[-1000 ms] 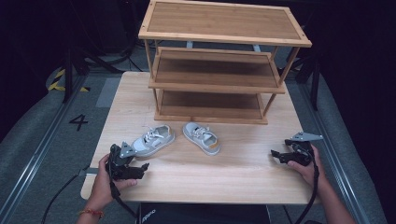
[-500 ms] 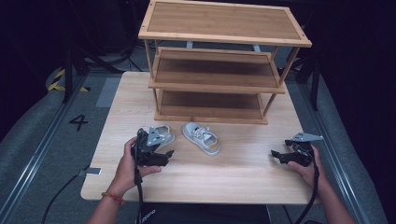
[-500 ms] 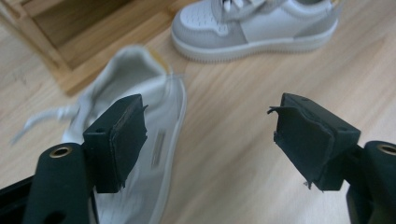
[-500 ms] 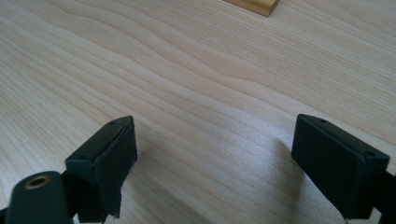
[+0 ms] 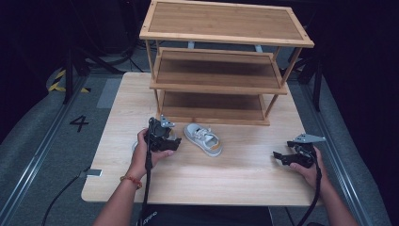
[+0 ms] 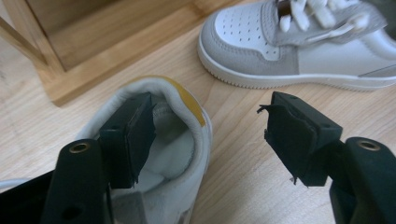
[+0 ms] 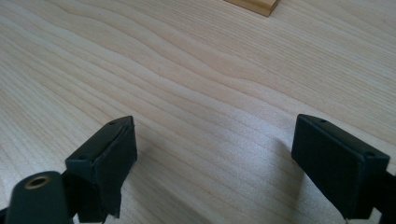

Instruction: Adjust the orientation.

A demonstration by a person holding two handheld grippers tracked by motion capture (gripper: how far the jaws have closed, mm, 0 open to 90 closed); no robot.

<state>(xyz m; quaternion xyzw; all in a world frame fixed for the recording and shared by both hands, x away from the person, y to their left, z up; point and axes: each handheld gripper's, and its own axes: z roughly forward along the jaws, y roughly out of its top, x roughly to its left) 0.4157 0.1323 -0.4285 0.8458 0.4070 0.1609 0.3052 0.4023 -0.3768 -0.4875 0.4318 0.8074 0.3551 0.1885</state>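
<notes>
Wooden table (image 5: 244,176), left gripper (image 6: 210,135) jaws wide astride 1 shoe's heel (image 6: 180,121) (right gripper (image 7: 215,154) agape, empty).

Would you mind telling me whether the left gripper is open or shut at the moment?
Open. The left gripper has its jaws wide apart, one inside the collar of the near shoe, the other outside over bare table.

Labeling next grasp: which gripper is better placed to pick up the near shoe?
Left. The left gripper has its jaws open across the heel collar of the near shoe, one jaw inside the opening. The right gripper sits open over bare table, far from both shoes.
</notes>
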